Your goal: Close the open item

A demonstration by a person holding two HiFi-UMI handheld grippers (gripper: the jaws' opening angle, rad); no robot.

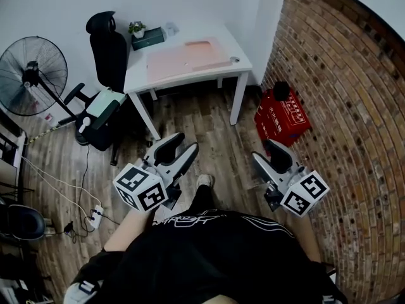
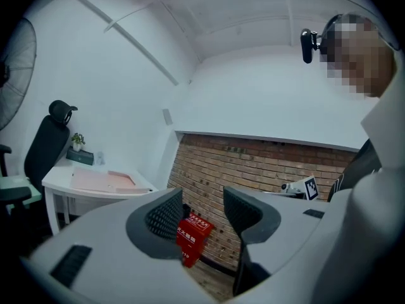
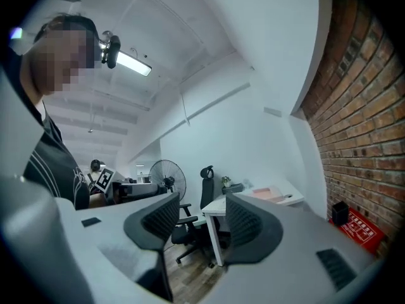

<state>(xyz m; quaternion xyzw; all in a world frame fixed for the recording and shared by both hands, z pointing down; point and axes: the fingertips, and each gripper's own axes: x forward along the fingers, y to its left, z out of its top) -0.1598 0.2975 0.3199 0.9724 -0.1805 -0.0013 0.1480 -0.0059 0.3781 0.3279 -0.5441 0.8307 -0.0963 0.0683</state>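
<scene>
Cool, even indoor light fills all three views, rather dim and bluish. In the right gripper view a ceiling tube lamp (image 3: pixel 134 63) glows high up to the left of the fingers (image 3: pixel 158 219), with mild glare around it. Shadows are soft; a faint one lies under the tabletop (image 1: pixel 138 76) beyond the fingers in the head view. Strong fisheye bending curves the brick wall (image 1: pixel 342 87) and blackens the corners. The fingers, close to each gripper camera, look slightly soft; the room behind is sharper.

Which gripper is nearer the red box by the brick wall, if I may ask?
Right: the right gripper is just short of the red box; the left gripper is farther left.
</scene>
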